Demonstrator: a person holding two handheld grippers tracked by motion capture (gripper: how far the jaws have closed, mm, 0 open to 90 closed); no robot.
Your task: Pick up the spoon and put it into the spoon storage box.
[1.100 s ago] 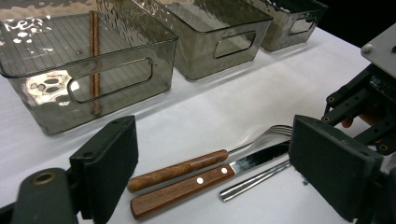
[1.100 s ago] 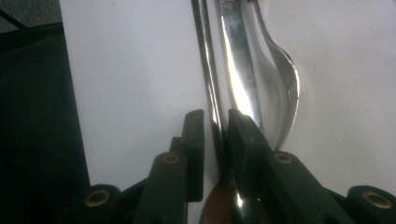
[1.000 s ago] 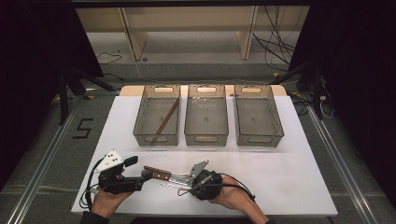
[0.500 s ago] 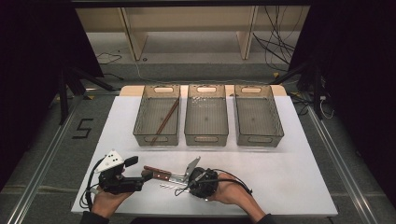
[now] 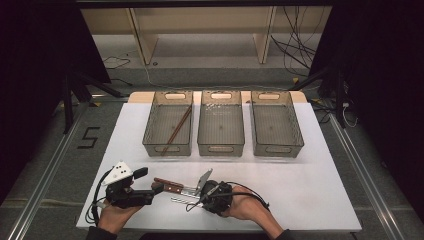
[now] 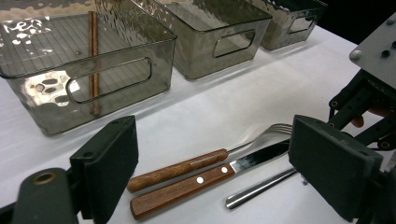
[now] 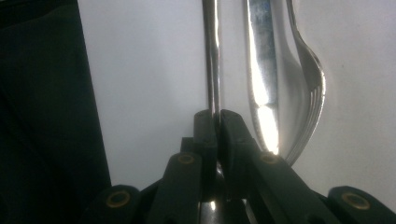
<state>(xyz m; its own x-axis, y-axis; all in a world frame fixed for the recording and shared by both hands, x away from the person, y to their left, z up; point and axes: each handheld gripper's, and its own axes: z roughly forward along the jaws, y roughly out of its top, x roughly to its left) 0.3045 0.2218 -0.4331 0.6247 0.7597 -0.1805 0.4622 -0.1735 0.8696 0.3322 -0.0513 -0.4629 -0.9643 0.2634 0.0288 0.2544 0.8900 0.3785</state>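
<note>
Right gripper (image 5: 200, 199): clenched on the steel handle (image 7: 211, 60) — jaws have just been closing, the thin rod pinched between the pads.
Steel handle, axis: runs straight out from the jaws, parallel to the knife (image 6: 196, 185) and fork (image 6: 187, 167) just beside it.
Place: near the front edge of the table (image 5: 300, 190), left of centre.
Left gripper (image 5: 157, 189): released, jaws wide, facing the wooden handles — nearer to those two.
Trays (image 5: 221, 123): well apart, toward the far edge.

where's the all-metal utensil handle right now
In the left gripper view, the all-metal handle lies on the white table nearest the camera, beside the knife; the right gripper clamps it.
</note>
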